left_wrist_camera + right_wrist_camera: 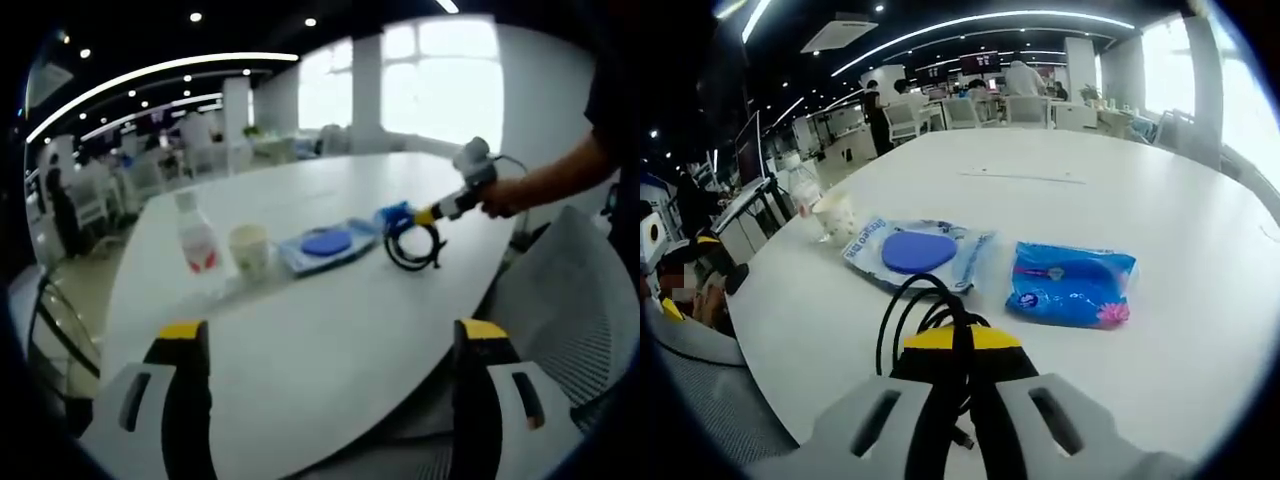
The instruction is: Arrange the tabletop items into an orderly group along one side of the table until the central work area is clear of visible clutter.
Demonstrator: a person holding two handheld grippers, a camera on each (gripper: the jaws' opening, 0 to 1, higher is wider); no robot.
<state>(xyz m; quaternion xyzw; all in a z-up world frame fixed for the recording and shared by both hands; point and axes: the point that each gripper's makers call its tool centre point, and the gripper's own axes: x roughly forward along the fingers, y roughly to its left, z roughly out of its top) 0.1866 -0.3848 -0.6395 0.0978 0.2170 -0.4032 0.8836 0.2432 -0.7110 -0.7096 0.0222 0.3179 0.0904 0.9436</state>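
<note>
Left gripper view: the left gripper (325, 345) stands nearest, its two yellow-tipped jaws spread wide apart with nothing between them, hovering over the near edge of the white table (330, 380). Beyond it, a row of items runs along the middle of the tabletop: a clear bottle (196, 237) with a red label, upright; just beside it a paper cup (250, 250); then a flat clear pouch (328, 245) holding a round blue piece; then a coiled black cable (415, 248). The right gripper (425, 215), held by a person's hand (505, 195), reaches in from the far side edge and meets the cable beside a blue packet (395, 217). A grey mesh chair (565, 320) stands at the table's edge, and windows (440, 85) light the background. Right gripper view: the right gripper (962, 345) has its jaws pressed together on the black cable (915, 310), whose loops rise just ahead of the tips. Past the cable lie the clear pouch (915, 250), with blue print too blurred to read, and beside it the blue packet (1072, 283), plainly separate from the pouch and bearing a pink flower mark. Farther toward the table's edge stand the paper cup (835, 213) and bottle (805, 190), partly indistinct. Desks, chairs and standing people occupy the far room.
</note>
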